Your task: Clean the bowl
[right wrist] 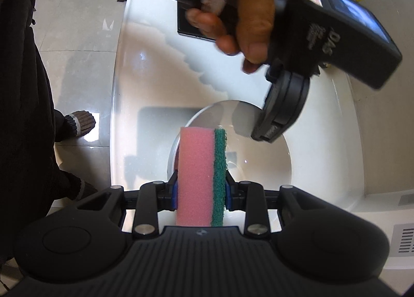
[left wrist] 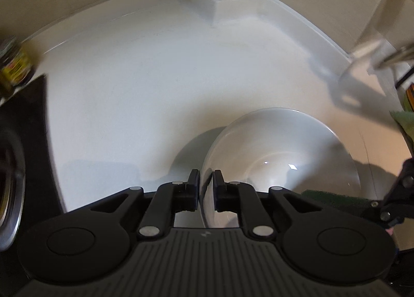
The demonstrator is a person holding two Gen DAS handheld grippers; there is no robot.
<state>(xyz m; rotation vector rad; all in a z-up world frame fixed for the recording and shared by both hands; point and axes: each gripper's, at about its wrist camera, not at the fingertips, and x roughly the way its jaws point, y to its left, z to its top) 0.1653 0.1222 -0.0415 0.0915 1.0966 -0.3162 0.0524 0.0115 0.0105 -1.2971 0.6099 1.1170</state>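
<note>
Rim of the white bowl (left wrist: pixel 282 152) sits between the pads of my left claw (left wrist: pixel 205 188), which straddle it with a slight gap, likely to steady the bowl on the white counter (left wrist: pixel 145 89). My right claw (right wrist: pixel 201 189) is clamped on the pink-and-green sponge (right wrist: pixel 200 178), held upright above the bowl's hollow, ready for scrubbing, I judge.

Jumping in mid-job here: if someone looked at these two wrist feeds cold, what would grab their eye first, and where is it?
First, the pink foam sponge with a green scouring layer, clamped upright in the right gripper over the glossy white ceramic bowl. Next, the bare hand gripping the black handheld left gripper, whose fingers straddle the bowl's near rim on the white countertop.
</note>
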